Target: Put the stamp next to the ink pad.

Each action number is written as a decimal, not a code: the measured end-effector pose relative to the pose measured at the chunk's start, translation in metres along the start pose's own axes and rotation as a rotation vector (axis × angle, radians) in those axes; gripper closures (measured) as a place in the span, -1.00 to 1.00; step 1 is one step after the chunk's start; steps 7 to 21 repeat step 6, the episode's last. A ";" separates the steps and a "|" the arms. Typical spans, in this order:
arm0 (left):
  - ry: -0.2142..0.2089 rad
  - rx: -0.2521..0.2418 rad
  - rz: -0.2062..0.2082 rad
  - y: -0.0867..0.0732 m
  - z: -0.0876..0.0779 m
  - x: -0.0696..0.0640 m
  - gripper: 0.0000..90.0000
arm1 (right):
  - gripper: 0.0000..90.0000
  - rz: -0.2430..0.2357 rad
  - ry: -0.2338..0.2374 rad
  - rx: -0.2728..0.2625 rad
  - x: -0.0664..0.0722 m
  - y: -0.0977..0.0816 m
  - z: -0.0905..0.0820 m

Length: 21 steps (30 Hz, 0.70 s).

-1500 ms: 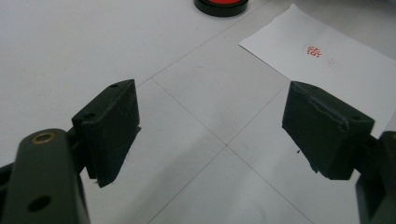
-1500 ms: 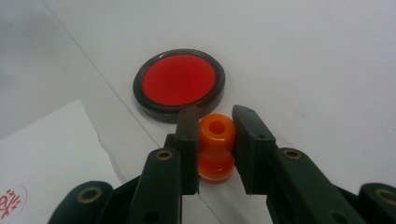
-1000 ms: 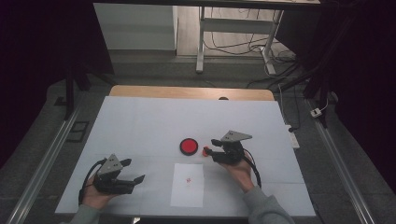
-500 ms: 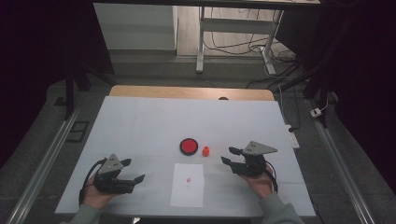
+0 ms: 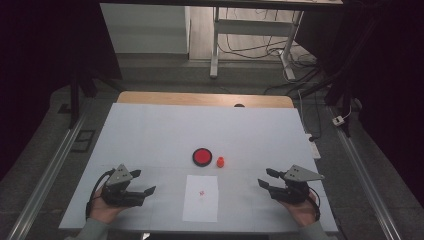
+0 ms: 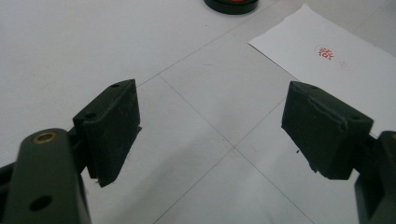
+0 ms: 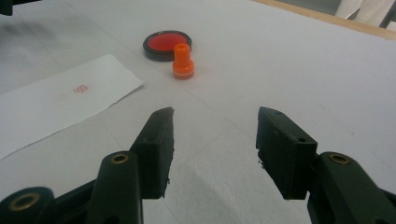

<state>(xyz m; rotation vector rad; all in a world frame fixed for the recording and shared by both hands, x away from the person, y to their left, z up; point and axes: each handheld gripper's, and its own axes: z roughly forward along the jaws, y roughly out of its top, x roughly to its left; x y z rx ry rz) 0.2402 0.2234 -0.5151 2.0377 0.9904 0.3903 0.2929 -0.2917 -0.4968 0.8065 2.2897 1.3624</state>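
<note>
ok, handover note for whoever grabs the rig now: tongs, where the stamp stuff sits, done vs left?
Left tongs: open, holding nothing, low over the table at its near left.
Right tongs: open, holding nothing, at the near right, apart from everything.
Orange stamp: upright on the table, just right of the round red ink pad.
Paper sheet: flat at near centre, between the two tongs, with one red stamp mark on it.
Done: the sheet looks stamped and the stamp is set down by the pad.
Left: probably nothing, unless more marks are wanted.
</note>
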 end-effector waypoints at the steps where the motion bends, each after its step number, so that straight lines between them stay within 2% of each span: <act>1: 0.001 0.000 -0.001 0.000 0.000 0.000 -0.56 | 0.05 0.001 -0.002 0.003 -0.001 -0.001 -0.001; 21: 0.005 0.000 -0.006 0.000 0.001 0.001 -0.56 | 0.04 -0.003 -0.004 0.003 -0.001 -0.002 -0.003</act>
